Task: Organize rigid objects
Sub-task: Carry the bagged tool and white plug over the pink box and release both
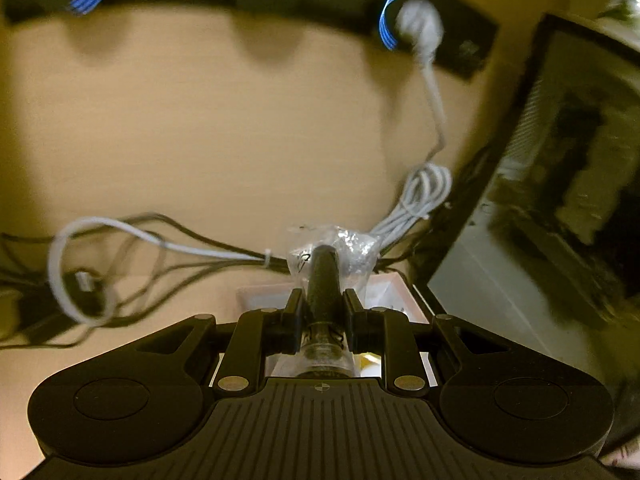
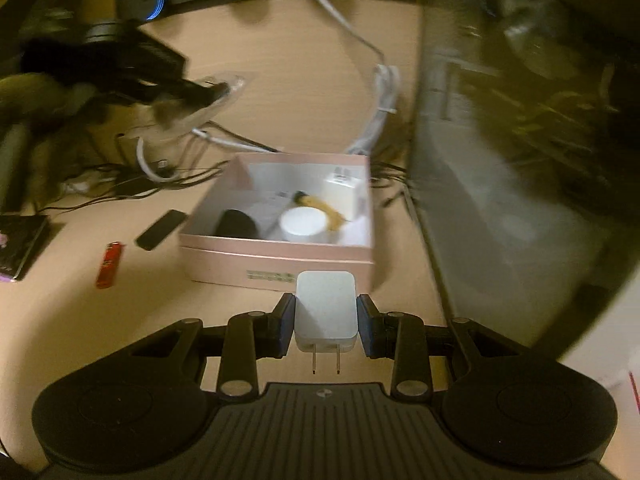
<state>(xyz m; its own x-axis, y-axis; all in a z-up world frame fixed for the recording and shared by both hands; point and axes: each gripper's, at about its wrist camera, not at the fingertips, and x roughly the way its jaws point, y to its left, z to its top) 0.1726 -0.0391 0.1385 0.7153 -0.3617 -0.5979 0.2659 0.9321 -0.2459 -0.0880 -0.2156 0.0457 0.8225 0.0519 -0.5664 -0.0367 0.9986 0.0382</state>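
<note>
Left gripper [image 1: 322, 312]: I see its jaws clamped on a dark cylindrical object in clear plastic wrap [image 1: 323, 280], held above the desk [image 1: 200, 140].
Right gripper [image 2: 325, 326]: my jaws grip a white plug adapter [image 2: 325, 308], prongs pointing back at the camera.
Pink box [image 2: 280, 260]: open on the desk just beyond the adapter; inside I see a white round container [image 2: 303, 224], a dark round item and a white charger.
Nearby: red lighter [image 2: 109, 265], tangled cables [image 1: 120, 248].
</note>
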